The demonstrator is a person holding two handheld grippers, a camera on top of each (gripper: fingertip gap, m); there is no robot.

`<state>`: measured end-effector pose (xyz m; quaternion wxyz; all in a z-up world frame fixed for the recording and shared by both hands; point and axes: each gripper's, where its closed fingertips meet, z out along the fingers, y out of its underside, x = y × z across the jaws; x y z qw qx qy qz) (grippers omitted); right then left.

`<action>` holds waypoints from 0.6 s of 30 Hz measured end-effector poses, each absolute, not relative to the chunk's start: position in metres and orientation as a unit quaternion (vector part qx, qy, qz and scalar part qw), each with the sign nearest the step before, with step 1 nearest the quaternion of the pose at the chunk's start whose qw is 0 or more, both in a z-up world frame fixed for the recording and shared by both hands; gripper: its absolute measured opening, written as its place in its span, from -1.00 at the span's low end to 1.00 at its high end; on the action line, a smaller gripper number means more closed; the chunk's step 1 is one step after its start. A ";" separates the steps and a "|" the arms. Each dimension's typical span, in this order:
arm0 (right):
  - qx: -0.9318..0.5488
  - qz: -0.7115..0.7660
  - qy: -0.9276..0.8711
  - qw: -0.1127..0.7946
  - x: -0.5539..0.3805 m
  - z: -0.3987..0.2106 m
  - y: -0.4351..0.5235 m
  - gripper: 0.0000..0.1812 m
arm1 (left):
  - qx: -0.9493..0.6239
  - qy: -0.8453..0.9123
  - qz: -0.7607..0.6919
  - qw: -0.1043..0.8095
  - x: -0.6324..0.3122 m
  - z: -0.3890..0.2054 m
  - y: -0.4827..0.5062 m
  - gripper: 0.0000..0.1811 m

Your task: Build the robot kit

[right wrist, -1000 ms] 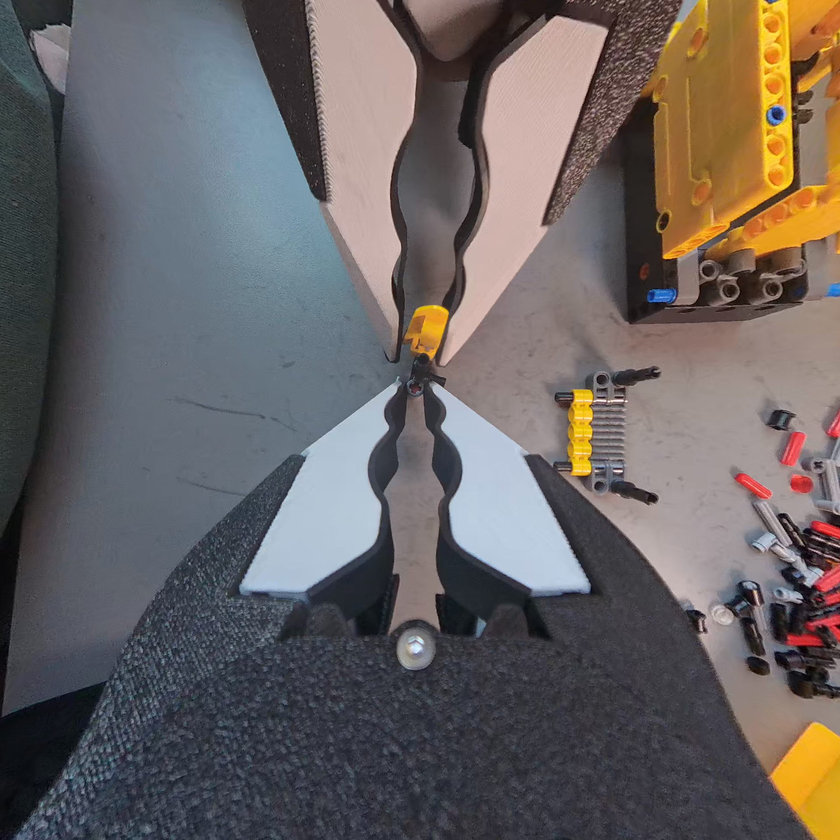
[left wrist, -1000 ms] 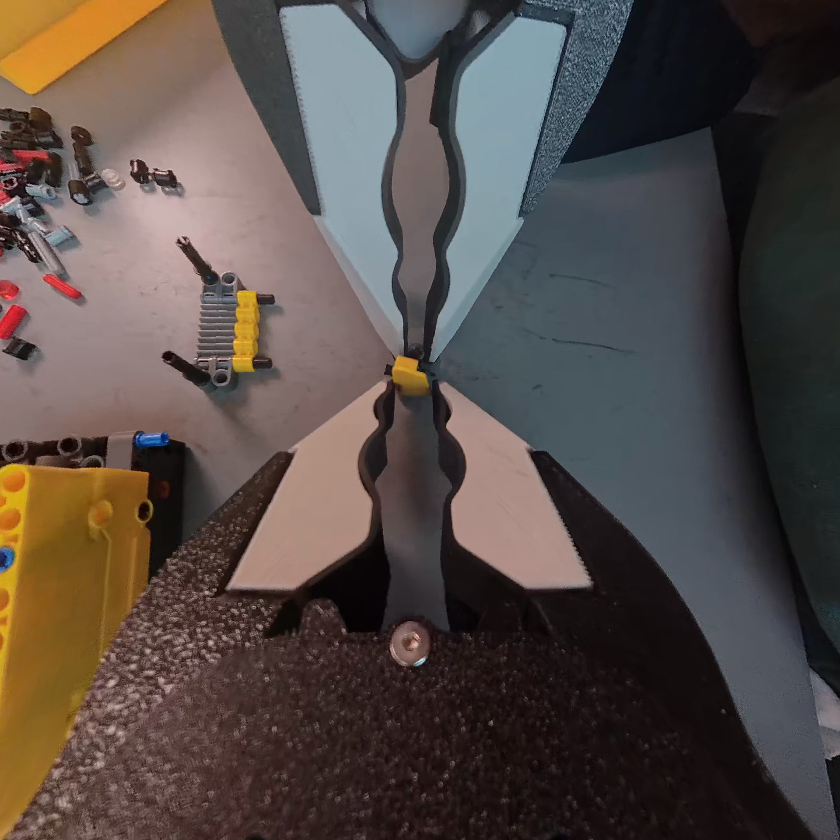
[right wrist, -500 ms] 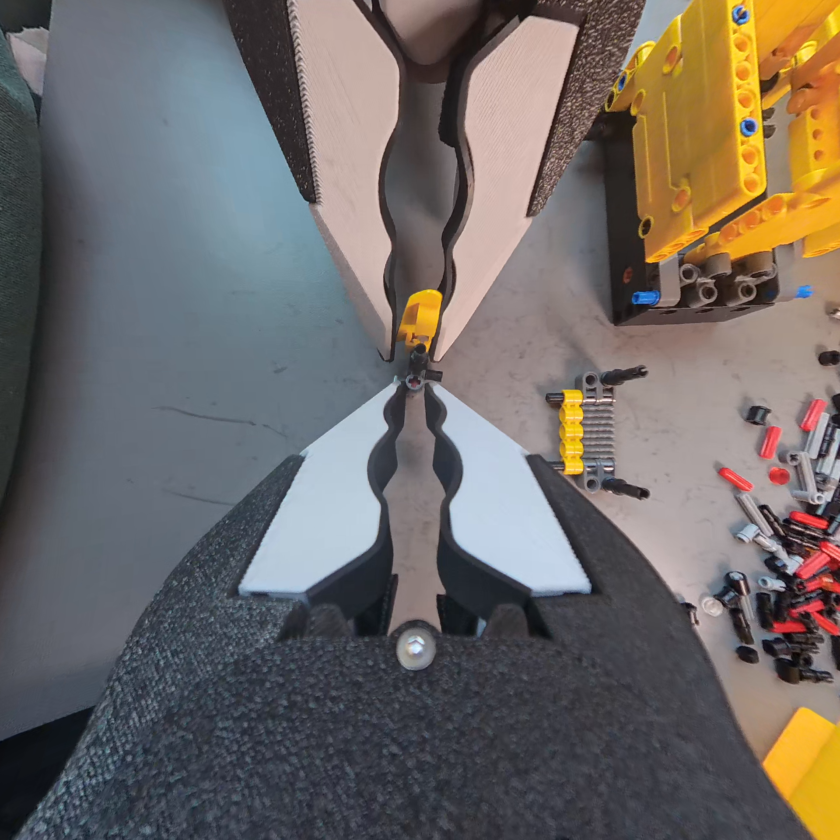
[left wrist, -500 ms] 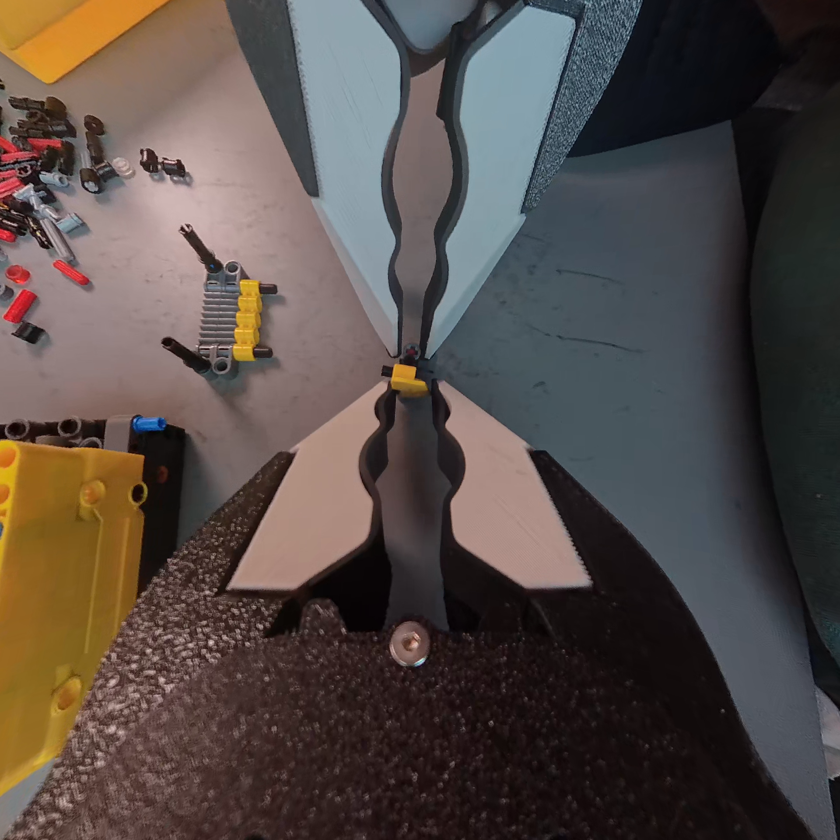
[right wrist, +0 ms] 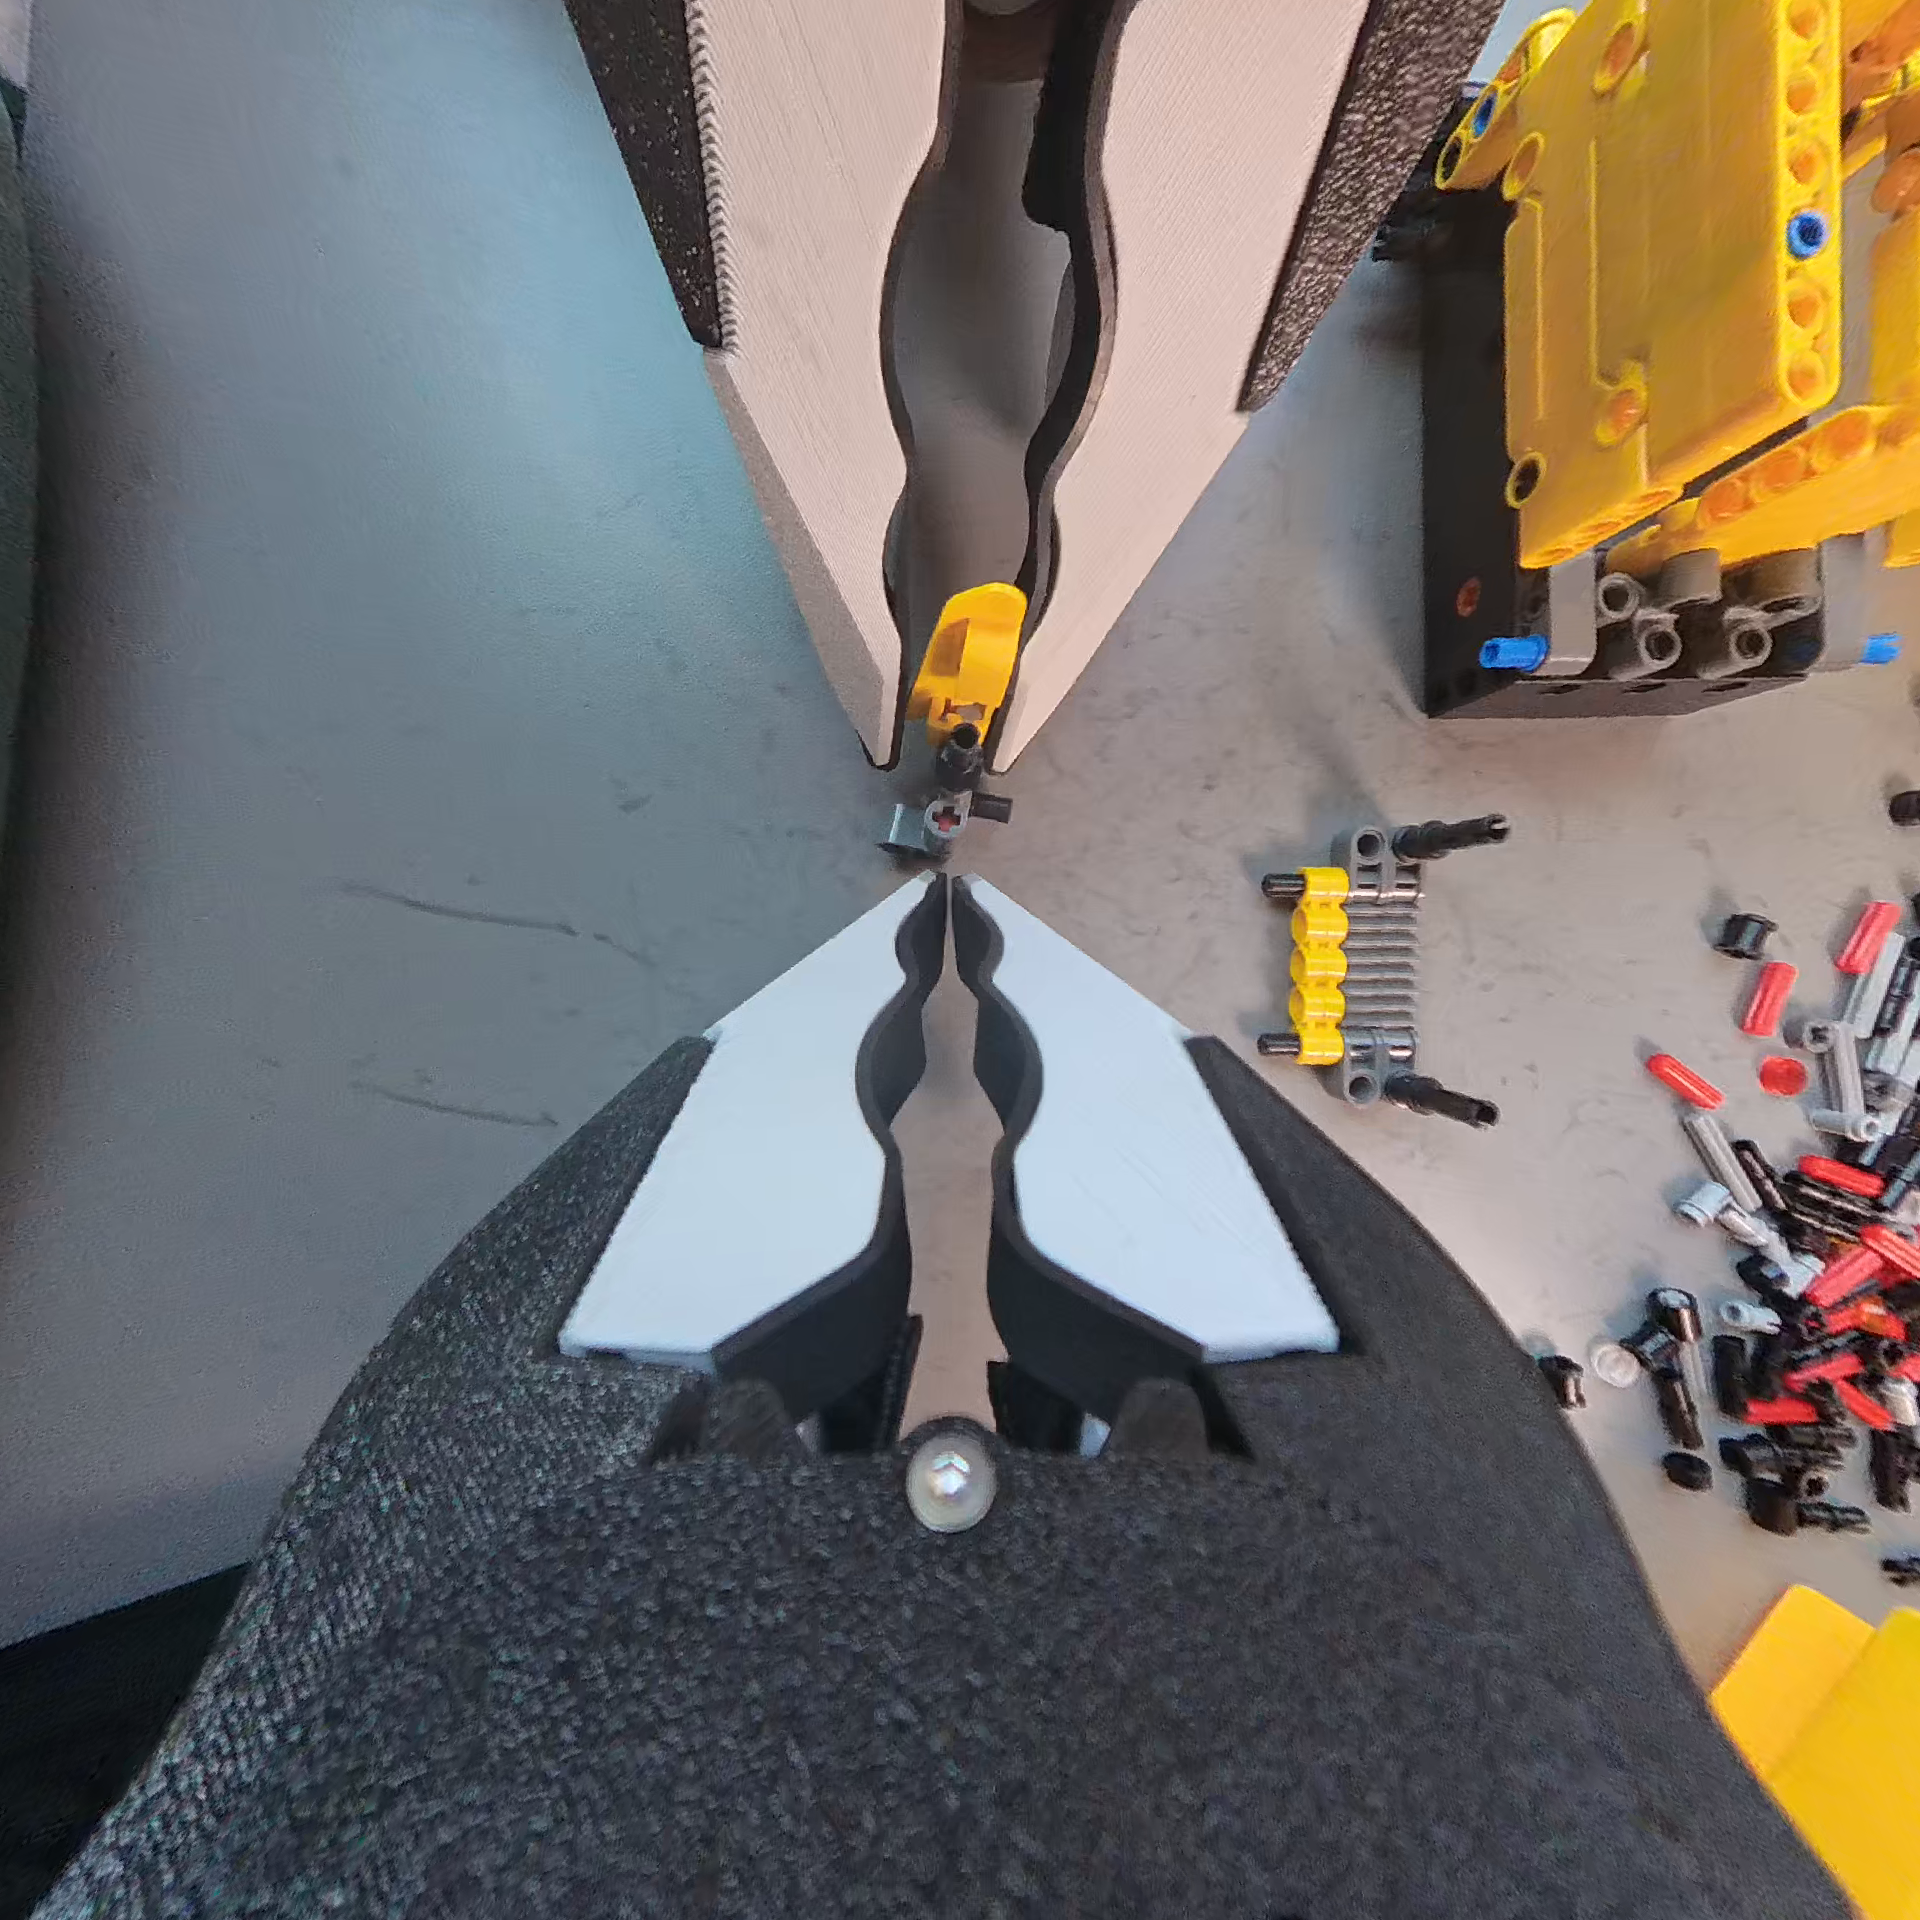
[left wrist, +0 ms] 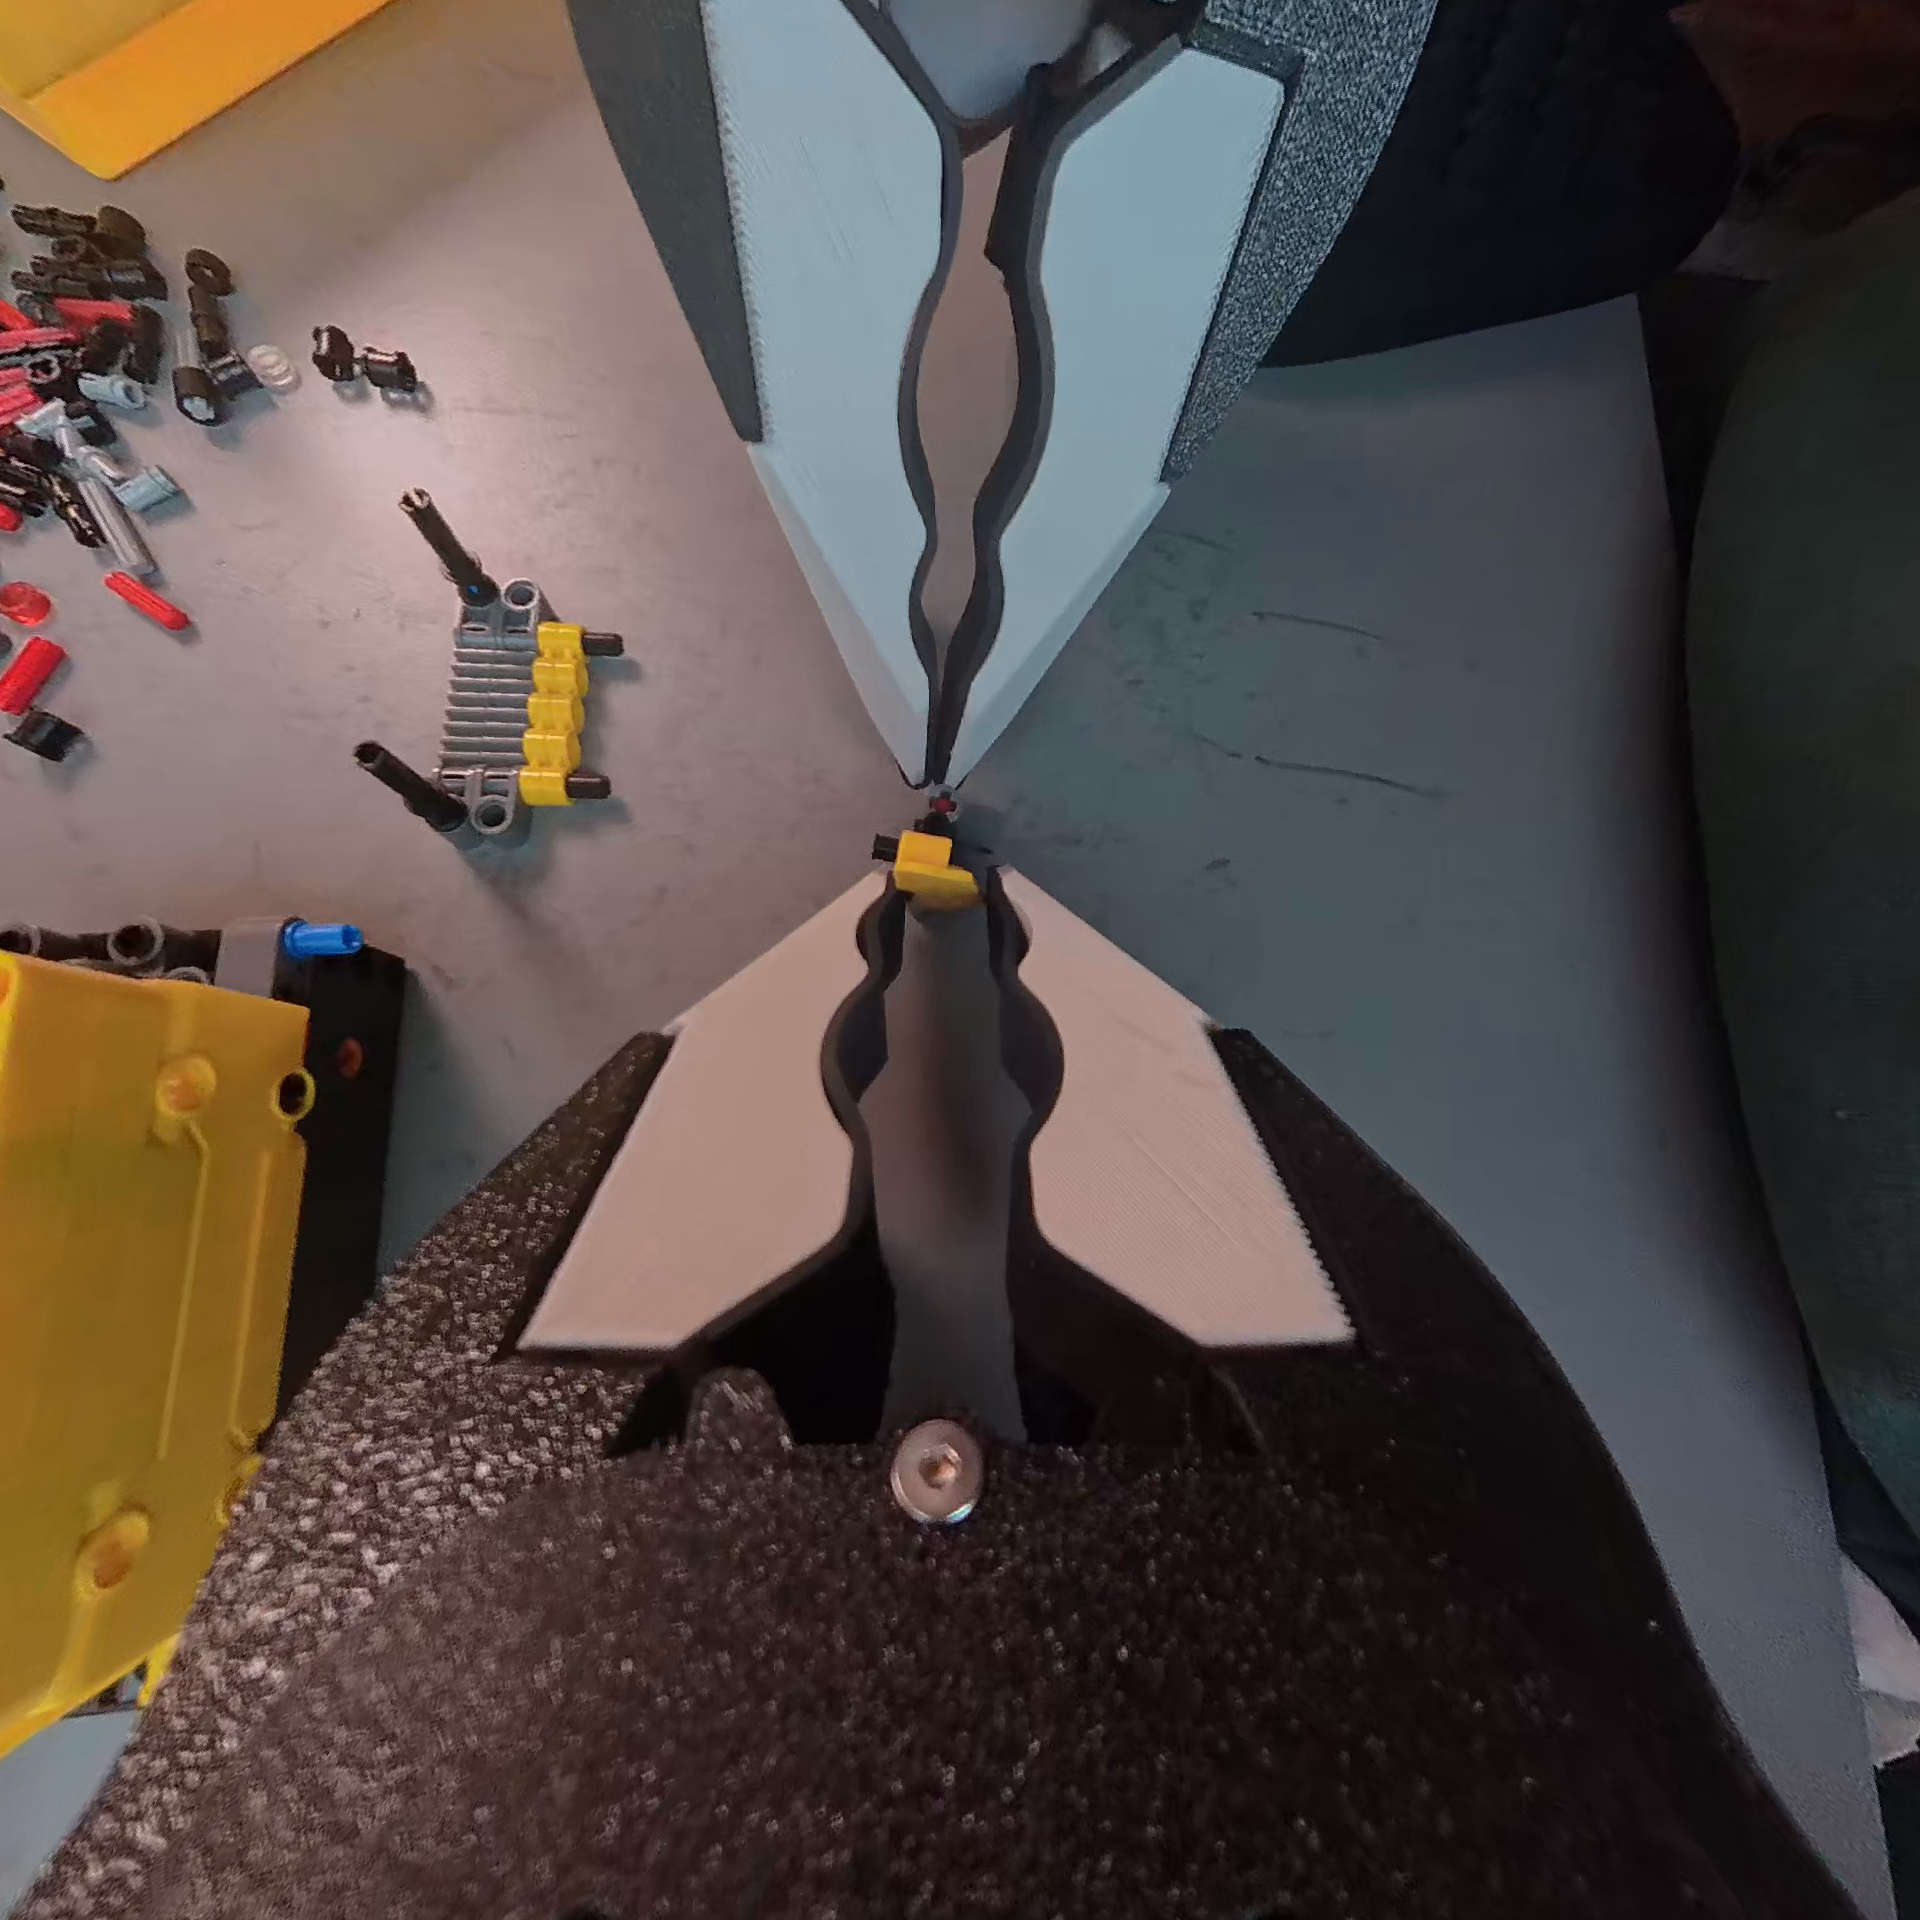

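Left claw [left wrist: 938, 883] clamps yellow piece [left wrist: 932, 864], lengthwise | right claw [right wrist: 945, 881] closed, empty

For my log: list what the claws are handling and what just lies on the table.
Handled: small yellow plastic connector carrying a grey plastic joint, pinched by left claw; right claw close by.
Lying about: grey ribbed part with yellow bushes; red and black plastic pins; large yellow brick model.

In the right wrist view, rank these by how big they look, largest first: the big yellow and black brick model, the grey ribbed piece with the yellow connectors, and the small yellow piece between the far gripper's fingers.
1. Yellow and black brick model, partly cut off by the frame.
2. Grey ribbed piece with yellow connectors.
3. Small yellow piece, held by the left gripper above the table and so nearer the camera; still looks smallest.
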<state>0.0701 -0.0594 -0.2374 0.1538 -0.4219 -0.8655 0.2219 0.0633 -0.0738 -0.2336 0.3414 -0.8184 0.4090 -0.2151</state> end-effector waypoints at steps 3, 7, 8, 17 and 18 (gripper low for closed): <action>-0.429 0.233 -0.860 0.146 0.071 -0.236 -0.060 -0.88 | -0.823 0.400 -0.211 0.343 0.060 -0.234 -0.071 -0.85; -0.453 0.260 -0.838 0.159 0.065 -0.229 -0.060 -0.81 | -0.829 0.389 -0.205 0.347 0.058 -0.233 -0.068 -0.85; -0.460 0.260 -0.833 0.164 0.063 -0.229 -0.060 -0.81 | -0.829 0.388 -0.206 0.347 0.058 -0.233 -0.068 -0.85; -0.465 0.267 -0.826 0.171 0.060 -0.233 -0.056 -0.97 | -0.832 0.380 -0.202 0.350 0.057 -0.234 -0.066 -0.85; -0.463 0.266 -0.829 0.169 0.061 -0.233 -0.056 -1.00 | -0.832 0.380 -0.202 0.350 0.057 -0.234 -0.066 -0.85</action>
